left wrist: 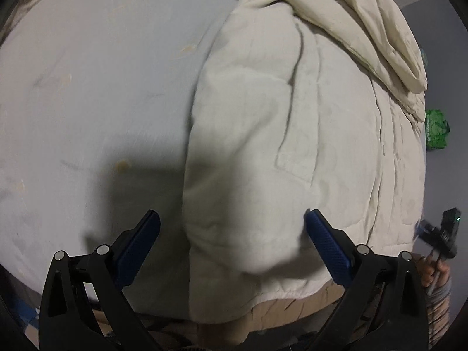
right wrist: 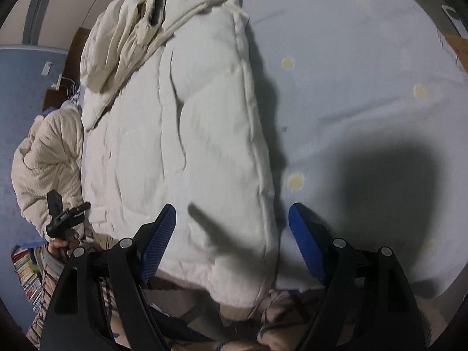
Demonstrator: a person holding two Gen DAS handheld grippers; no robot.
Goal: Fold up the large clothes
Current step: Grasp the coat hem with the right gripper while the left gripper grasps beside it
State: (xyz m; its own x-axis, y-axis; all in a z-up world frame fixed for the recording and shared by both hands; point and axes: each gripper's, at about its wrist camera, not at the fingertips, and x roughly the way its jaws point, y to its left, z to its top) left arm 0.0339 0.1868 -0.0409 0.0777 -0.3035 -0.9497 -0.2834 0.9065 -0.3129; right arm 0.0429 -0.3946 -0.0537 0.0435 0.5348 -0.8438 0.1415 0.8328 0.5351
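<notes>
Nearest, the left claw (left wrist: 232, 223) hangs spread wide above the bed, its blue pads (left wrist: 327, 239) straddling the near corner of a cream padded coat (left wrist: 263, 146) without pinching it. The right claw (right wrist: 232, 219) is likewise spread and empty, one pad over the coat's hem, the other over the pale blue sheet (right wrist: 365, 73). At three o'clock in the left wrist view a hand (left wrist: 435, 269) grips the other tool's handle. The coat lies lengthwise on the bed, running from six o'clock up toward twelve, its long edge folded over into a thick ridge. Farther up, at about one o'clock in the left wrist view, its hood (left wrist: 365, 23) is bunched in loose folds. Beyond, a green object (left wrist: 437, 130) sits on the floor at three o'clock.
</notes>
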